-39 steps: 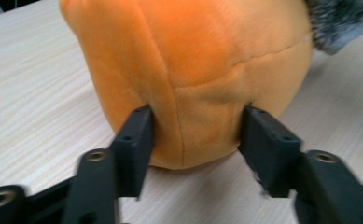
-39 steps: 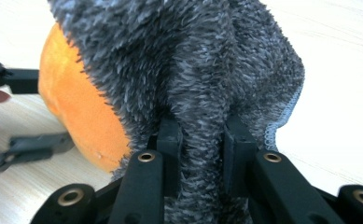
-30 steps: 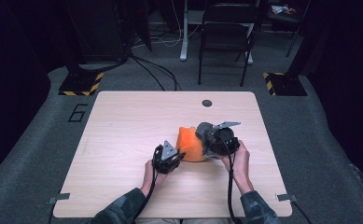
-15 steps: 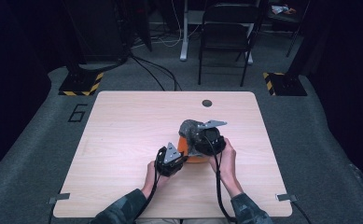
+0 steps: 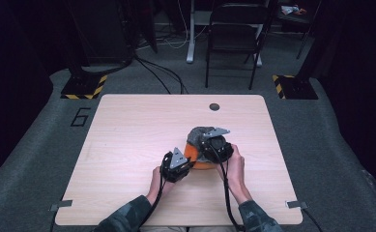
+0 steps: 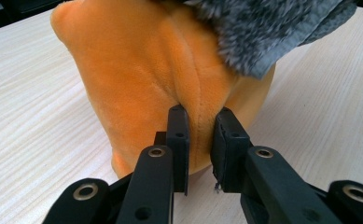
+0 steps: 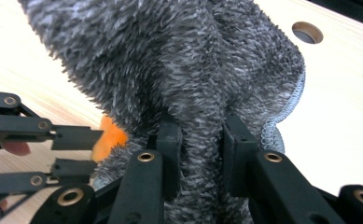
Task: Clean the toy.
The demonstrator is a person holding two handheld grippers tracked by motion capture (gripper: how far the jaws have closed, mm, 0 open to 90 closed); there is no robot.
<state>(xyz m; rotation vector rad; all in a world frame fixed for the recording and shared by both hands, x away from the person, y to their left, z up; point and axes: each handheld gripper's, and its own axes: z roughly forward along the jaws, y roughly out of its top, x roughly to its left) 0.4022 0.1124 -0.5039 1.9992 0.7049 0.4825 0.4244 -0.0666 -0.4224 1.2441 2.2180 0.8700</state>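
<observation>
1. Both sleeves (image 5: 127, 218) were dark camouflage green.
2. Each hand-held gripper, left (image 6: 198, 140) and right (image 7: 198, 154), had black jaws with brass-coloured rivets.
3. Grey three-cornered plates topped them; black cables trailed back.

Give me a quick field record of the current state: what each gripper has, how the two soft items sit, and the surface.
left gripper: shut on a fold of the orange plush
right gripper: shut on a fold of the grey fuzzy cloth
cloth versus plush: cloth drapes over the plush's top
surface: light wooden table, round hole near its far edge
hands: both at the near edge, close together
</observation>
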